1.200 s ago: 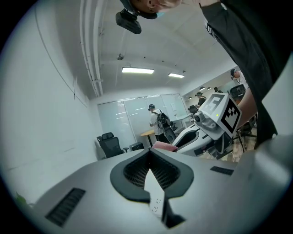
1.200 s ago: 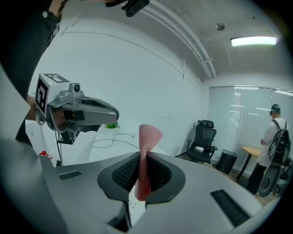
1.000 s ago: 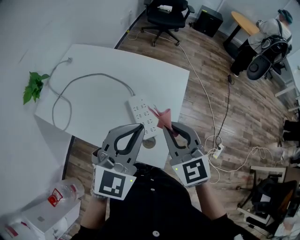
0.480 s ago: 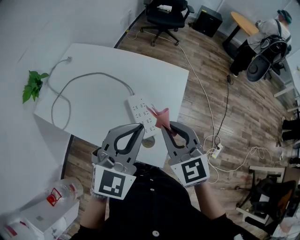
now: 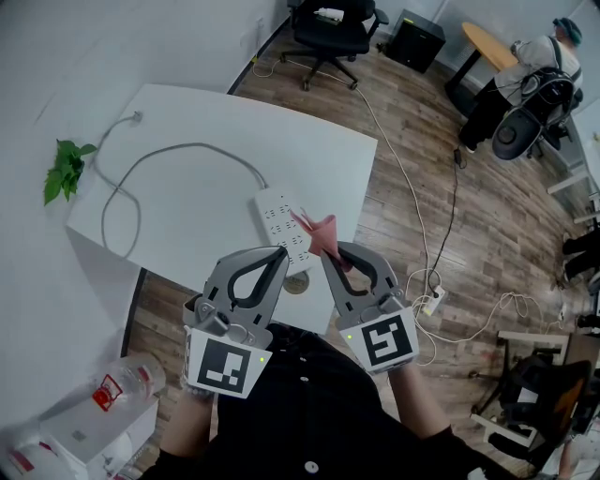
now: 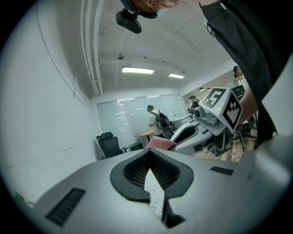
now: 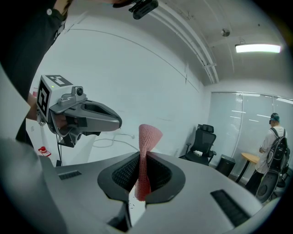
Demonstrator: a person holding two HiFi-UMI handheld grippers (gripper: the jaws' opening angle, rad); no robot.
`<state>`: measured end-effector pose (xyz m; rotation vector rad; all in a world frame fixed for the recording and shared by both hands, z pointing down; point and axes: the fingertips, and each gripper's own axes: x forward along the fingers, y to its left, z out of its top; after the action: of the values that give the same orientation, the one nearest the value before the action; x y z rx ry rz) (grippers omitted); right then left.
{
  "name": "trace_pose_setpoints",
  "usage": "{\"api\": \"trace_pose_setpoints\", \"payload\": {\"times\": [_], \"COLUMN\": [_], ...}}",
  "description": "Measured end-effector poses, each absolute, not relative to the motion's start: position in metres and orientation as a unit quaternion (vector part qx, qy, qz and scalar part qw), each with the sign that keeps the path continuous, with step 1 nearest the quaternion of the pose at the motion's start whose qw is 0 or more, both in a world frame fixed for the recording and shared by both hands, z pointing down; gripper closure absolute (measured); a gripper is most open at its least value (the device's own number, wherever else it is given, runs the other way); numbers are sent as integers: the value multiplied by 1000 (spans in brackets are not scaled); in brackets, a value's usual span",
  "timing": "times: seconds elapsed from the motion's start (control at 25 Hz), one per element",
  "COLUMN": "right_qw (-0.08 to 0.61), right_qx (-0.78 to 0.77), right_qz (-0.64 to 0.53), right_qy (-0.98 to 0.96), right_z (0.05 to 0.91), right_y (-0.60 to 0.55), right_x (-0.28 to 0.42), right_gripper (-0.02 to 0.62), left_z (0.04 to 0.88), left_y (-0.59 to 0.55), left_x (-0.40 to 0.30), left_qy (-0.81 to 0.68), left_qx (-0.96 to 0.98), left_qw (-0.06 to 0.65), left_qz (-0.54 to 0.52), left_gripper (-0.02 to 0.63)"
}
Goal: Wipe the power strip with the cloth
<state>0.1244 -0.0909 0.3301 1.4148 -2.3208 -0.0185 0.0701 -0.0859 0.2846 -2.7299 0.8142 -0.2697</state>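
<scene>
White surface (image 5: 187, 141) bears the power strip (image 5: 279, 225); right hand-held gripper (image 5: 330, 255) clamps the cloth (image 5: 323, 234); left hand-held gripper (image 5: 281, 253) closed, empty.

A leafy plant (image 5: 64, 172) sits left of the white table (image 5: 309, 155), an office chair (image 5: 330, 28) beyond.

Knitted pink cloth (image 7: 147, 151), smooth white plastic power strip (image 5: 284, 230), wooden floor (image 5: 469, 234).

— Your top (image 5: 309, 412) is black, sleeves too, with pale buttons (image 5: 303, 379) down the front.

— And your left gripper (image 5: 279, 253) and right gripper (image 5: 328, 256) are smooth grey shells with black ribbed pads (image 7: 124, 172), each bearing a black-and-white marker cube (image 5: 225, 366) and a green light (image 5: 352, 337).
</scene>
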Motion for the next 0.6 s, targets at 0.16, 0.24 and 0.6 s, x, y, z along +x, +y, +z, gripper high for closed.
{"api": "trace_pose_setpoints", "payload": {"times": [0.16,0.24,0.6], "right_qw": [213,213,215], "right_qx": [506,504,500], "right_qz": [-4,-4,-4], "right_qy": [-836,-837,-839], "right_z": [331,332,333], "right_y": [-92,-92,-93], "right_x": [123,122,120], "right_gripper": [546,545,546], "left_z": [282,282,291], "left_y": [-88,-88,-87], "left_x": [70,70,68], "left_qy": [283,283,282], "left_qx": [-944,-944,-945], "left_qw": [143,142,132], "left_qz": [-91,-91,-98], "left_gripper": [592,592,592]}}
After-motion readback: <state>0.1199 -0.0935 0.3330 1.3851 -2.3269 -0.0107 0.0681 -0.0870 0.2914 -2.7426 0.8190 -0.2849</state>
